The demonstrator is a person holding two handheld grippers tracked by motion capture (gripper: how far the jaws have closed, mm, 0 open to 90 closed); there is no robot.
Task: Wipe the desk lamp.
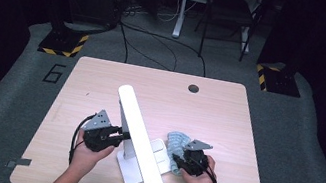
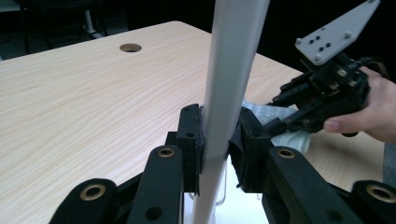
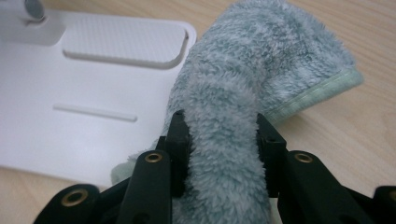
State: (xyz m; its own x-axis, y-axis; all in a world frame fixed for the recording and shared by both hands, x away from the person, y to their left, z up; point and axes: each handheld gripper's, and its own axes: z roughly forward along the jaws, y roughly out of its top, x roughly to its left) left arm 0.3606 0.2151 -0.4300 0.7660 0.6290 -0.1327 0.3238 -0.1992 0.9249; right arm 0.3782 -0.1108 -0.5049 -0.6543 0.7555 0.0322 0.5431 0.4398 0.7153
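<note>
— So, lamp steadied near the worktop's front edge, left hand-held gripper clamped on its stem?
— Yes. Right hand-held gripper pinching the cloth beside the base; drag slowly, keep the cloth flat.

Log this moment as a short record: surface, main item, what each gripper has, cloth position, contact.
surface: light wooden table
main item: white desk lamp with long bar head and flat base
left gripper: shut on the lamp's upright stem, one jaw on each side
right gripper: shut on a bunched grey-green fluffy cloth
cloth position: at the right edge of the base, partly draped over it, partly on the table
contact: cloth touches the base
</note>
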